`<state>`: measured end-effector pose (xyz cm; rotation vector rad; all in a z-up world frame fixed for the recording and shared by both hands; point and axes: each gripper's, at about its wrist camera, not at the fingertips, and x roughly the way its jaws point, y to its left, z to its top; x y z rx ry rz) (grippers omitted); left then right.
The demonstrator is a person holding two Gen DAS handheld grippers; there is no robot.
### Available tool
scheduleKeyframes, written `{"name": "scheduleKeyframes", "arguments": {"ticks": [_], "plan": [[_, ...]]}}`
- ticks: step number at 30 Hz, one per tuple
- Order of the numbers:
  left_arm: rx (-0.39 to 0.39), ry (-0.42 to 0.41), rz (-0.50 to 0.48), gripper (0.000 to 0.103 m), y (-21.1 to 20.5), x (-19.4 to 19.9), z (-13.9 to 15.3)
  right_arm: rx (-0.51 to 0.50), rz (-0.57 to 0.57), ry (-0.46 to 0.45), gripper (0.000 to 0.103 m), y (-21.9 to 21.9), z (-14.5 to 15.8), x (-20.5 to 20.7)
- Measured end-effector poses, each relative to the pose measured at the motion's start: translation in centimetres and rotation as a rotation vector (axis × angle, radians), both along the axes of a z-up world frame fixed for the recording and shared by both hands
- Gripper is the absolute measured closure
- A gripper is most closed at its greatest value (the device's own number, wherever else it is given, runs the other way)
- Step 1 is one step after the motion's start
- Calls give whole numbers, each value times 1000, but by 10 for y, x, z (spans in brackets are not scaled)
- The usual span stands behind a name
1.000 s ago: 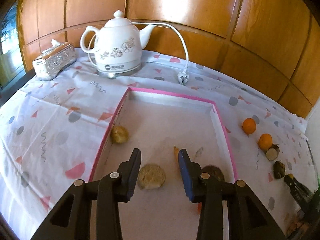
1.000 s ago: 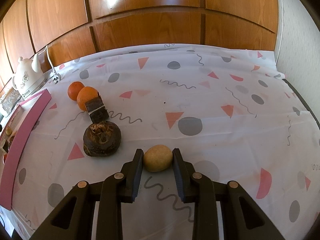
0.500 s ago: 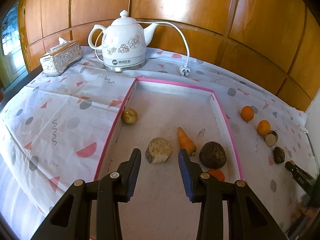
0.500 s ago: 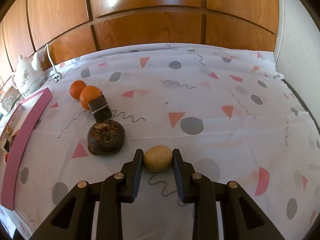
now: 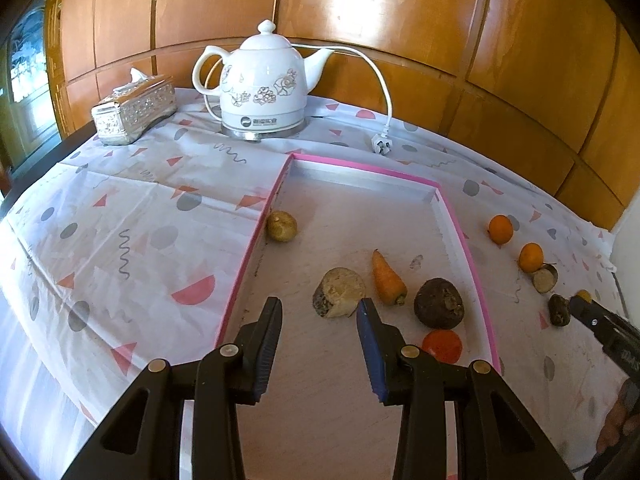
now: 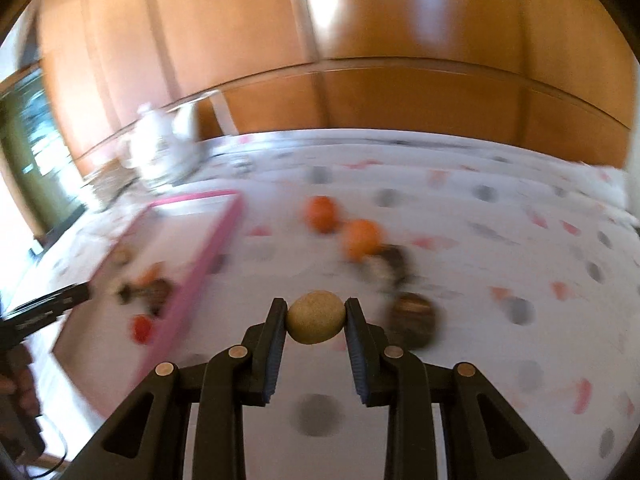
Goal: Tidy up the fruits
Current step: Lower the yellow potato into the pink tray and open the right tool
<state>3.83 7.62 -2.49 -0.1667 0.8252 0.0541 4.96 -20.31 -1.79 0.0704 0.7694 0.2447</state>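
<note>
Potato's off the desk now: small round tan potato [image 6: 316, 323] clamped in my right hand-held gripper [image 6: 316, 320], lifted and swinging left toward the pink-rimmed tray [image 6: 208, 256]. Left hand-held gripper [image 5: 319, 334] wide, empty, pulled back above the tray's near end. Drop-off looks next.

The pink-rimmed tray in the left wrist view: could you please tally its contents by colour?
Tan or pale: 2, the round lump and the cut root
Orange: 1, the carrot
Red-orange: 1, the round piece
Dark brown: 1, the beet-like root
Total: 5
</note>
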Motion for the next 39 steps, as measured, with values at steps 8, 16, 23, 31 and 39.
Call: {"name": "scheduleKeyframes", "arguments": {"ticks": [8, 16, 23, 31, 39], "plan": [[-14, 0, 34, 64, 15, -5, -1, 72, 229, 29, 74, 87, 8, 12], [-27, 4, 58, 64, 28, -6, -3, 71, 349, 85, 73, 157, -4, 29], [-32, 8, 65, 64, 31, -8, -4, 46, 333, 95, 73, 169, -16, 31], [-23, 5, 49, 64, 25, -9, -3, 48, 288, 62, 73, 154, -11, 22], [1, 0, 19, 64, 10, -10, -1, 39, 230, 19, 73, 137, -4, 13]]}}
